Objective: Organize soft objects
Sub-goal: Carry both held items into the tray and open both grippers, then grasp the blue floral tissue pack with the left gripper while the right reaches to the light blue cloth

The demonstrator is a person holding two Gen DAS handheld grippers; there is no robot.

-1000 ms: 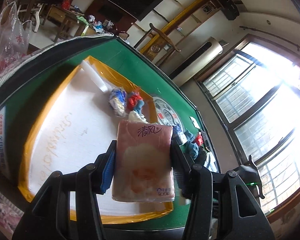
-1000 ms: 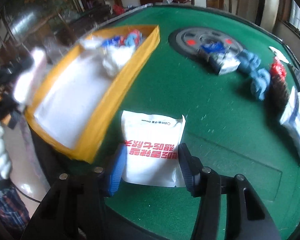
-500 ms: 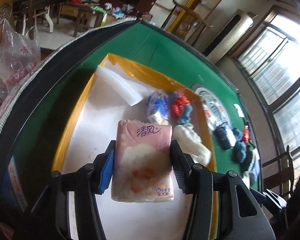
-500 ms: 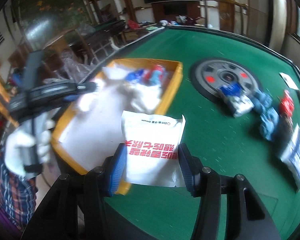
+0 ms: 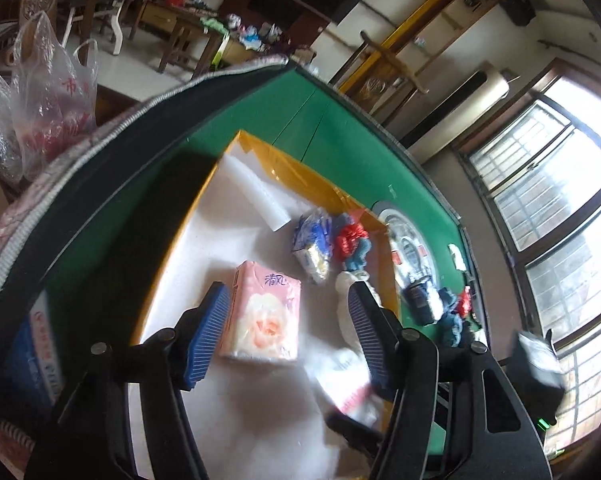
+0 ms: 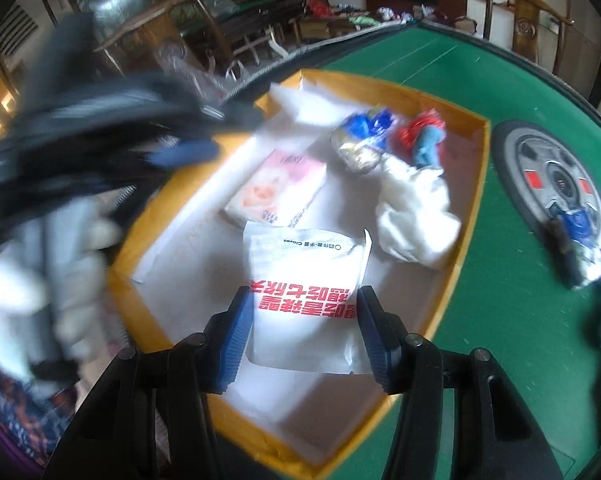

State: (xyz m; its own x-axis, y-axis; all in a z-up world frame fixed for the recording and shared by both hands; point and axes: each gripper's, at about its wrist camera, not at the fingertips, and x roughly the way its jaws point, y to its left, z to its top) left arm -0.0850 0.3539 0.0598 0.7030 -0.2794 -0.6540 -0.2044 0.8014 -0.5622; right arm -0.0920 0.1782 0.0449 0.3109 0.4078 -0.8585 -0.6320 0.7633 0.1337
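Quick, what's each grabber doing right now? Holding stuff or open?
Left gripper: open, jaws just opened; pink tissue pack lies released in the yellow box.
Right gripper: shut on the white glove packet, over the box.

Pink tissue pack (image 6: 278,190) lies flat on the white floor of the yellow box (image 6: 466,240), printed flower up. At its five o'clock in the right wrist view, a white glove packet (image 6: 306,292) with red lettering hangs tilted above the floor, clamped at both side edges. At three o'clock sits a crumpled white cloth (image 6: 414,212); at one o'clock, a blue wrapped bundle (image 6: 364,140) and a red-and-blue one (image 6: 422,138).
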